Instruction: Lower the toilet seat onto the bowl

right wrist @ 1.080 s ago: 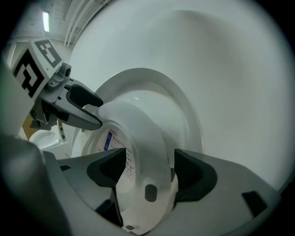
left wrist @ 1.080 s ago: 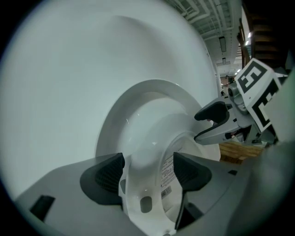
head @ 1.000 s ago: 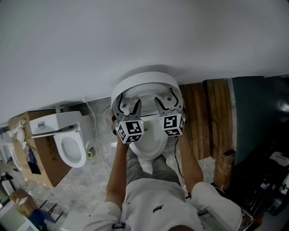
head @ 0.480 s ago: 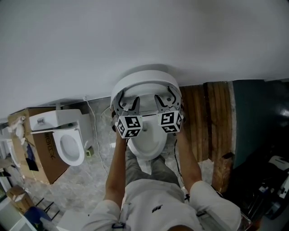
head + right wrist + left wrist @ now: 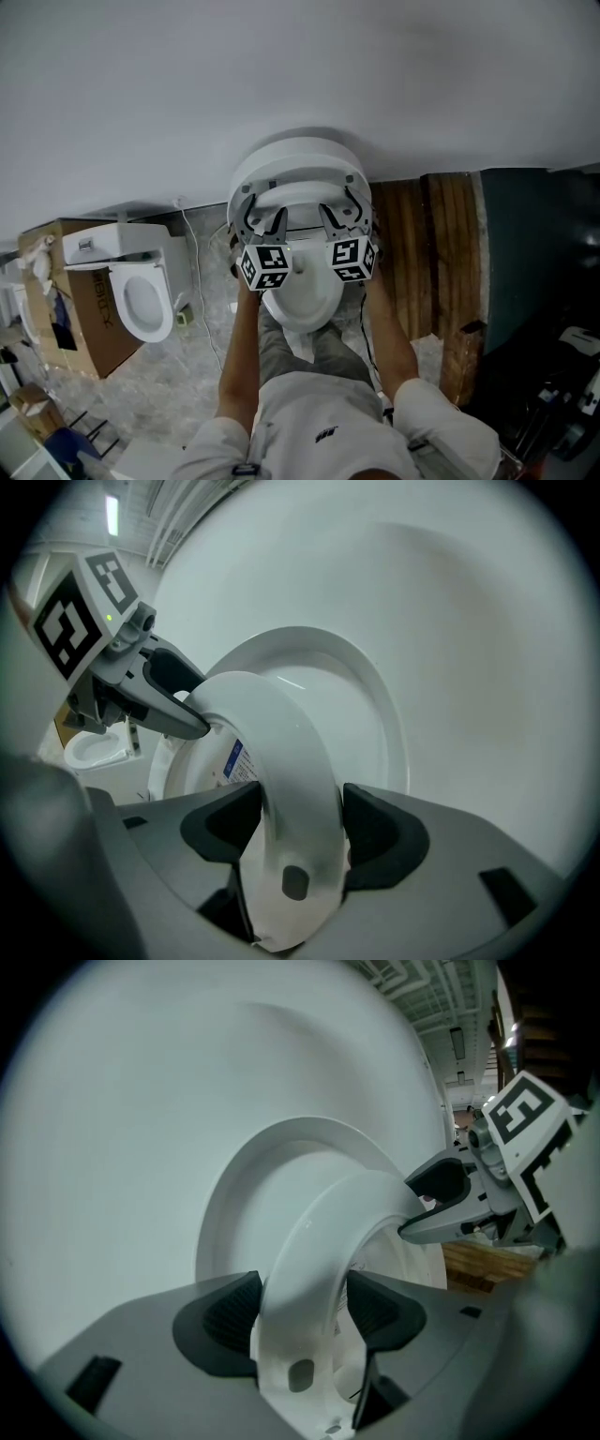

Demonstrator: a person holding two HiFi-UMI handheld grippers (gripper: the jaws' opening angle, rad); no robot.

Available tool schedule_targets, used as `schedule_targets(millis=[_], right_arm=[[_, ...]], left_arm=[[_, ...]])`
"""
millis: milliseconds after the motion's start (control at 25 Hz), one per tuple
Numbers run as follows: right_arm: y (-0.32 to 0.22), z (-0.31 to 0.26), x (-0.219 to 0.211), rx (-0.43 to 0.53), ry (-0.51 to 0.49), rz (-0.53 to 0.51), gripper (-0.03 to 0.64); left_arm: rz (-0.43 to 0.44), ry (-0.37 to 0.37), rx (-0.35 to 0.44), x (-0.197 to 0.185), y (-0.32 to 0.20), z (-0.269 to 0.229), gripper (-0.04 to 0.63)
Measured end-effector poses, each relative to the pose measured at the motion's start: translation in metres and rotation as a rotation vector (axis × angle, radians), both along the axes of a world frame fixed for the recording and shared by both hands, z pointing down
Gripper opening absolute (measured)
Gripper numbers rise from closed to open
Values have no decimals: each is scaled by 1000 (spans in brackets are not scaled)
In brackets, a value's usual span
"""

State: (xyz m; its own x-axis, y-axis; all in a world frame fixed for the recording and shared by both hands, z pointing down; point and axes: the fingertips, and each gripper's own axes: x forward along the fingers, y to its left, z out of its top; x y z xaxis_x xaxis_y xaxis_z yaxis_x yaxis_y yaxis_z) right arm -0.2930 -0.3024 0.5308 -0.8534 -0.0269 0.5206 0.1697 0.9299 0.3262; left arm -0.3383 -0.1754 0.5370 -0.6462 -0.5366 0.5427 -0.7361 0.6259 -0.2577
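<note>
The white toilet seat (image 5: 300, 190) stands raised against its lid (image 5: 300, 155), above the bowl (image 5: 300, 292). My left gripper (image 5: 263, 215) holds the seat's left side and my right gripper (image 5: 341, 208) its right side. In the left gripper view the seat ring (image 5: 319, 1232) runs between the dark pads (image 5: 230, 1312) of the left gripper (image 5: 302, 1307). Its jaws are closing and the pads meet the ring. The right gripper view shows the ring (image 5: 281, 733) filling the gap of the right gripper (image 5: 298, 827), whose jaws are also closing, pads against it.
A white wall rises right behind the lid. A second toilet (image 5: 141, 300) leans on a cardboard box (image 5: 89, 323) at the left. A wooden panel (image 5: 427, 248) stands at the right, with dark equipment beyond it. A thin cable (image 5: 202, 281) trails over the stone floor.
Both grippers have moved up and in onto the seat ring, and their jaws have narrowed around it. The ring now stands slightly off the lid.
</note>
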Motion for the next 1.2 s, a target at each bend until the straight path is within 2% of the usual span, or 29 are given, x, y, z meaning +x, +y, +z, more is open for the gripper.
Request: schedule_targets(millis=[560, 920, 1080, 1200], right_arm=[[12, -7, 39, -44, -4, -50, 276], [19, -20, 65, -103, -21, -94, 272], [25, -32, 80, -151, -51, -132, 249], [25, -36, 89, -157, -62, -137, 194]], left_arm=[[-17, -2, -9, 37, 11, -5, 305], [-33, -1, -17, 57, 18, -7, 308], [-35, 3, -22, 70, 21, -7, 310], [-25, 8, -26, 81, 24, -8, 310]])
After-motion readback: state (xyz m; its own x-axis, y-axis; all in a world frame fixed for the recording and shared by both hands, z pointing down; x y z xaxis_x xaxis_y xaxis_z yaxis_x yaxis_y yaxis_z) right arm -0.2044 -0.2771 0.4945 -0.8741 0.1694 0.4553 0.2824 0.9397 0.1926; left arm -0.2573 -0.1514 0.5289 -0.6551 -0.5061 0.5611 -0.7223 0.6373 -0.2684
